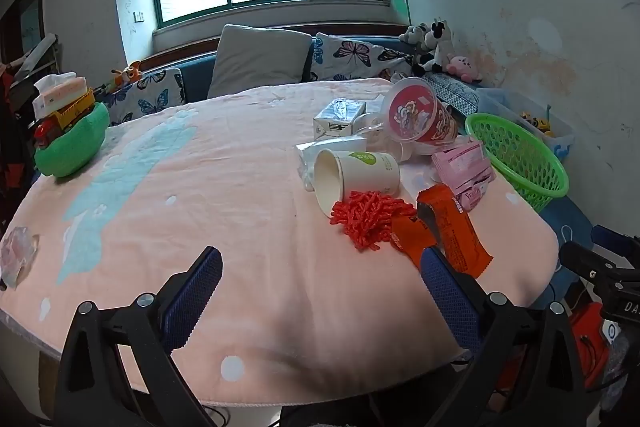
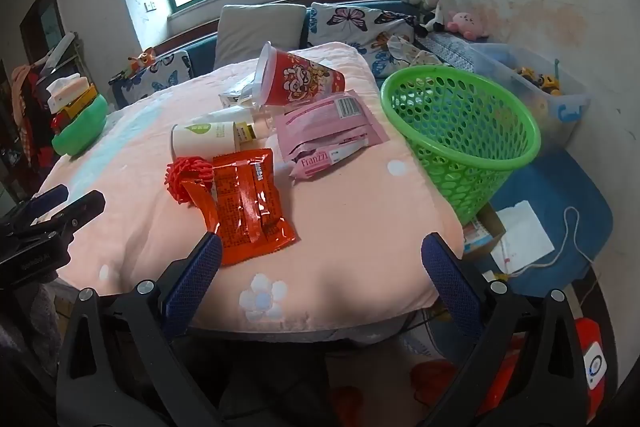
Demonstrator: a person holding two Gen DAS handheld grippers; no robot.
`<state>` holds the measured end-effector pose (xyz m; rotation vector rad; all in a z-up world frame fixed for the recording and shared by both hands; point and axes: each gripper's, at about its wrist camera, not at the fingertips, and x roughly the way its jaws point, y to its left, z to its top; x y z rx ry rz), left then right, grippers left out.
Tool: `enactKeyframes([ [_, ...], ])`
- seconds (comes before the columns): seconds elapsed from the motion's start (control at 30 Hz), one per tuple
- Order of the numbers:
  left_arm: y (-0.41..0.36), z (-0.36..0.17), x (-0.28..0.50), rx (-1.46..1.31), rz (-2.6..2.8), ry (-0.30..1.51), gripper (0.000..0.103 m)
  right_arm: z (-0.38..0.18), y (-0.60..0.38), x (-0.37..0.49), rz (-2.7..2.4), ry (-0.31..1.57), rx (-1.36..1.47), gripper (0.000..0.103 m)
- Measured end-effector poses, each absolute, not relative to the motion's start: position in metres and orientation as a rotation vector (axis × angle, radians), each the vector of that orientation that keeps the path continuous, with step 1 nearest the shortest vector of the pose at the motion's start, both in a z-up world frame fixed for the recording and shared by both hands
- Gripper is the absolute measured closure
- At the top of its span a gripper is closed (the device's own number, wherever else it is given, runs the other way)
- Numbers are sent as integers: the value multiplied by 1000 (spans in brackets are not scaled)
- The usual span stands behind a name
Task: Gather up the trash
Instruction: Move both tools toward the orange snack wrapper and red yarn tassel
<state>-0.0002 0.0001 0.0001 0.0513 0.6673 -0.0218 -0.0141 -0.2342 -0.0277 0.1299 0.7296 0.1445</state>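
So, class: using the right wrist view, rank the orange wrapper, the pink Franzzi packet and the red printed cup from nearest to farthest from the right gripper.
1. Orange wrapper, just ahead of the right gripper, left.
2. Pink Franzzi packet, mid-table.
3. Red printed cup, on its side, behind.

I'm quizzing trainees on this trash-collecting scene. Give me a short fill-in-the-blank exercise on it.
1. The paper cup lies on its ____.
2. The mesh basket at the table's edge is coloured ____.
3. Both the left gripper and the right gripper are ____.
4. The orange wrapper lies nearest the ____ gripper.

Missing words: side; green; open; right
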Motion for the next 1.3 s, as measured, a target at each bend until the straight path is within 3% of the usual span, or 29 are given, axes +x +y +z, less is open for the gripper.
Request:
enactKeyframes([
  [1.3,7,-6,4,40,-14,684,7,-38,-224,-5,180,763,126,4],
])
